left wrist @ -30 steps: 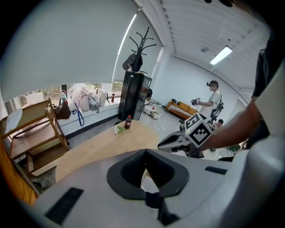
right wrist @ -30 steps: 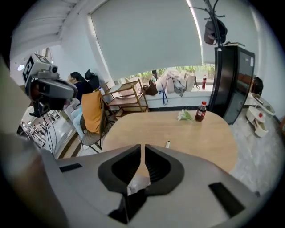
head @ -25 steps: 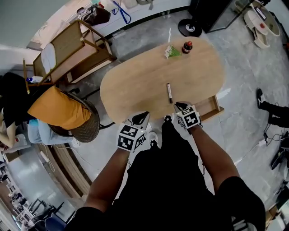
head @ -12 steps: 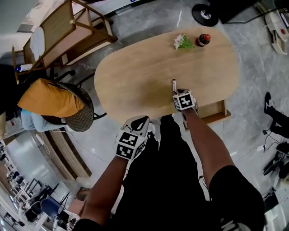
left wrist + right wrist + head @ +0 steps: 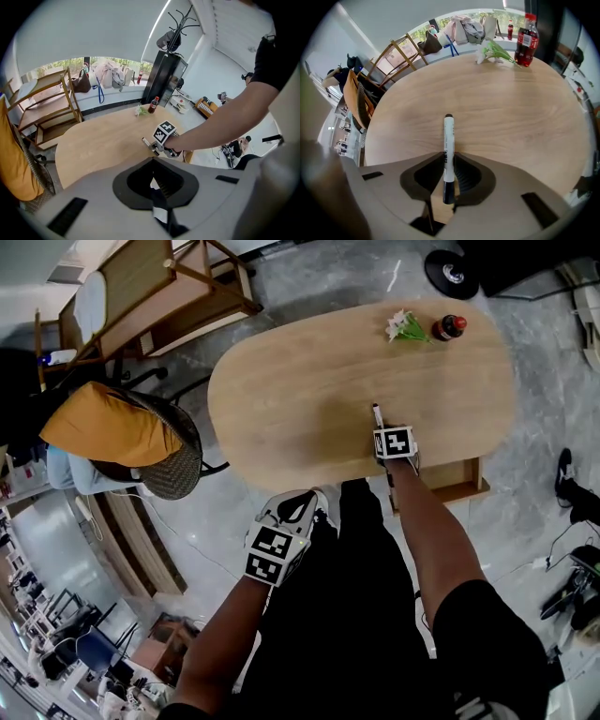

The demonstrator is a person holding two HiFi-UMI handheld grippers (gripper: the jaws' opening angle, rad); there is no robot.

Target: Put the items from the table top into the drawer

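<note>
Marker [image 5: 448,136] gripped in right tool [image 5: 448,161], near table [image 5: 281,399] edge

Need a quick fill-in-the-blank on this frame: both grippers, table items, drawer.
1. The right hand-held gripper has its jaws closed on a ____.
2. At the far end of the table, a bottle stands beside a white ____ with green leaves.
3. The left hand-held gripper is off the table with its jaws together, and it holds ____.
4. The drawer under the table's near edge is ____.

Missing words: marker; flower; nothing; open.
</note>
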